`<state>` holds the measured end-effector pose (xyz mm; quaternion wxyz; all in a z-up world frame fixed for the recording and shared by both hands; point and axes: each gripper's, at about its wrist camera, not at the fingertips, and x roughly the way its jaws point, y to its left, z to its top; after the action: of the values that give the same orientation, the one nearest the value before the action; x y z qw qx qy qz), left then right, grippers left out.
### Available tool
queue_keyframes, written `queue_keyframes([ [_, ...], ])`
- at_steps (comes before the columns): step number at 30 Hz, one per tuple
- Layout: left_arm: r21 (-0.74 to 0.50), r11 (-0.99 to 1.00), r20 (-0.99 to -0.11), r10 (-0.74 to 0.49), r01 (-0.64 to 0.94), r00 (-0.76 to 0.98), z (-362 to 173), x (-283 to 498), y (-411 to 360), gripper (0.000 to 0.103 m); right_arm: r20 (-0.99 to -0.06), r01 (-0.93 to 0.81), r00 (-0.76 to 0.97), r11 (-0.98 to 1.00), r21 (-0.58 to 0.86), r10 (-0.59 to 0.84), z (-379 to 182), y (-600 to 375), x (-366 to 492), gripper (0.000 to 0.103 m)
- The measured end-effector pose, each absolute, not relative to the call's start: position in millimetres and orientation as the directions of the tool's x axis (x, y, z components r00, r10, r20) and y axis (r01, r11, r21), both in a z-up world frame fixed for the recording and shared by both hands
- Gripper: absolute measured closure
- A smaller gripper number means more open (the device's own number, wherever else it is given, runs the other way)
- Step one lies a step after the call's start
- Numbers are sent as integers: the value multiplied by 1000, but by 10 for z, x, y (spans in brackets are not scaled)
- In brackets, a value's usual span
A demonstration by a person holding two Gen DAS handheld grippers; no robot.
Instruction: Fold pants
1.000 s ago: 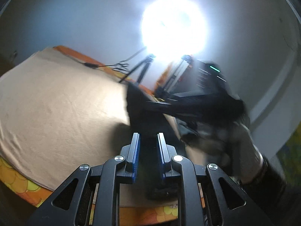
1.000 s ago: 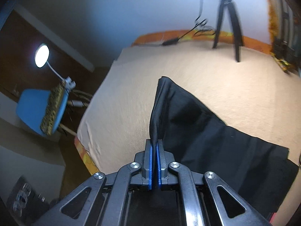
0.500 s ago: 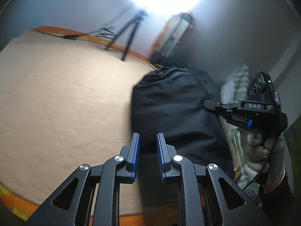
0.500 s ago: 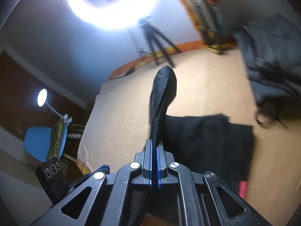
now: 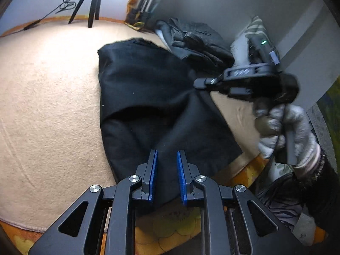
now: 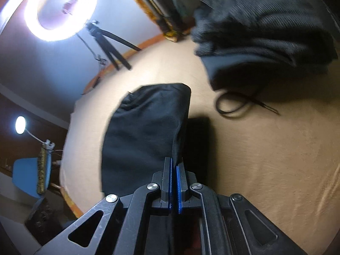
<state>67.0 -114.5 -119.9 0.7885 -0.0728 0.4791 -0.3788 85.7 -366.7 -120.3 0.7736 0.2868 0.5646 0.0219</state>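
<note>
The black pants (image 5: 144,97) are laid on the beige bed (image 5: 46,97), already doubled over. An edge is clamped by the right gripper (image 6: 174,165). Cloth is seen between the left gripper (image 5: 167,161) pads; its grip cannot be told. Flattening seems left.

Both grippers, left gripper (image 5: 167,176) and right gripper (image 5: 200,83), pinch black pants (image 5: 144,97)

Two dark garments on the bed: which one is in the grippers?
The smooth black pants, pinched by the right gripper. The other, the ribbed dark grey pile by the wall, lies untouched.
</note>
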Motion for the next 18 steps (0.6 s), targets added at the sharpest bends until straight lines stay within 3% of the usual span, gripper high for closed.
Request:
queue_keyframes([
  [3, -492, 714, -681, -672, 498, 291, -1145, 740, -1064, 84, -874, 304, 338, 838, 453, 349, -1320, -3687, 841, 102],
  [4, -488, 727, -678, -664, 483, 314, -1124, 729, -996, 80, -880, 296, 332, 848, 440, 340, -1322, -3673, 852, 101],
  [5, -488, 733, -675, -661, 473, 327, -1122, 694, -928, 69, -885, 282, 329, 861, 424, 329, -1301, -3654, 867, 98],
  [6, -491, 741, -673, -656, 458, 340, -1131, 688, -850, 63, -892, 272, 327, 873, 406, 313, -1263, -3642, 879, 91],
  [12, -559, 751, -692, -656, 352, 301, -1405, 787, -684, 63, -890, 223, 412, 926, 306, 195, -809, -3627, 896, 69],
  [15, -572, 743, -683, -667, 348, 299, -1397, 802, -741, 63, -875, 129, 424, 942, 311, 231, -583, -3392, 1061, 58],
  [18, -578, 731, -676, -678, 362, 291, -1392, 816, -828, 63, -870, 5, 372, 937, 350, 323, -534, -3004, 1334, 58],
])
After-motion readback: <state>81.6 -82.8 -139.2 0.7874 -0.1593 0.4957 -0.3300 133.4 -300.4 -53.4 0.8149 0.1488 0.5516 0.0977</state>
